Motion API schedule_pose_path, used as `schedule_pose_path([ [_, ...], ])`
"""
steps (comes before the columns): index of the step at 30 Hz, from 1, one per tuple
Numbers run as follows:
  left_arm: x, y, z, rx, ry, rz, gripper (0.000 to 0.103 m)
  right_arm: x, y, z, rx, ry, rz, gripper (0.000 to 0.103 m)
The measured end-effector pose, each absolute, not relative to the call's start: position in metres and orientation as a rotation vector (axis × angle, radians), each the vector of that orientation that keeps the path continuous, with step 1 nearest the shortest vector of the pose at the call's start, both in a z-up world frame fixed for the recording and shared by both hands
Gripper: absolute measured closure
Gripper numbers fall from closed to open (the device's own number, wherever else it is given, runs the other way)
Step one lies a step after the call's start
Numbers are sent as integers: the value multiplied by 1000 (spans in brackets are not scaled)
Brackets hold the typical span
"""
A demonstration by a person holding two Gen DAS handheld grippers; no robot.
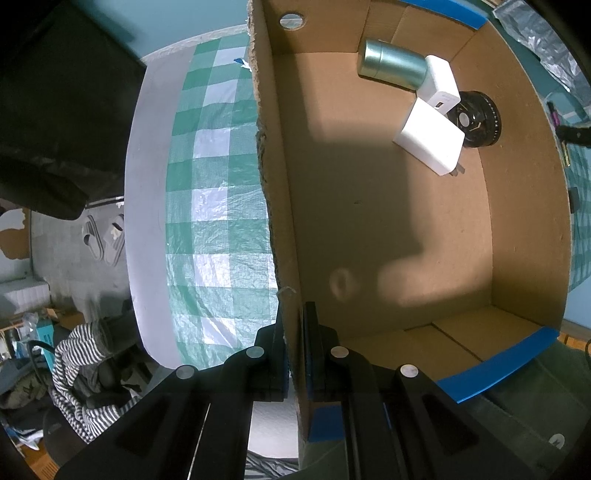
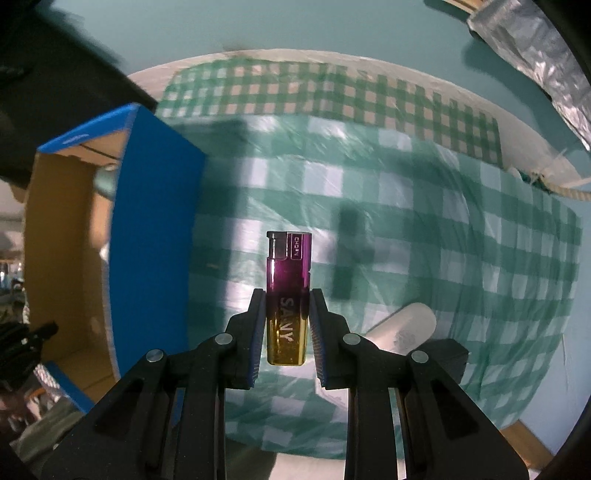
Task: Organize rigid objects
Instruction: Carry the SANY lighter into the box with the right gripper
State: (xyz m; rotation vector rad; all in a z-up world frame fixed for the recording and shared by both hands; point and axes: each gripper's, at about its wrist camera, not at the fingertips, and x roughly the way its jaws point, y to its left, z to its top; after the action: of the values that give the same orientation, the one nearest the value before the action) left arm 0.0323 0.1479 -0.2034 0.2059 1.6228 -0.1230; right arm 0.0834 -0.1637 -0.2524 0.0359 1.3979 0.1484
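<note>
Two downward wrist views, left close into the cardboard box (image 1: 388, 221), right above the checked tablecloth (image 2: 424, 221); both shared.

The bench (image 1: 207, 206) wore a green and white checked cloth (image 2: 424, 229) that shone in the light. Behind it stood a blue-green wall (image 2: 295, 26). Down on the grey floor (image 1: 62, 236) lay a pair of slippers (image 1: 105, 238) and a striped cloth (image 1: 79, 373).

My left gripper (image 1: 293, 354) pinches the cardboard box (image 1: 280, 229) wall; a teal tin (image 1: 393, 64), white chargers (image 1: 430, 134) sit near its far corner.
</note>
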Motion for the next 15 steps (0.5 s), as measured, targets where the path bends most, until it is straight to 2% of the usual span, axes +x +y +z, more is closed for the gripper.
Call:
schedule_pose_path([
  [15,35,146,-202,207,1619,-123,97,89,-107,-196,-28,1322,298,80],
])
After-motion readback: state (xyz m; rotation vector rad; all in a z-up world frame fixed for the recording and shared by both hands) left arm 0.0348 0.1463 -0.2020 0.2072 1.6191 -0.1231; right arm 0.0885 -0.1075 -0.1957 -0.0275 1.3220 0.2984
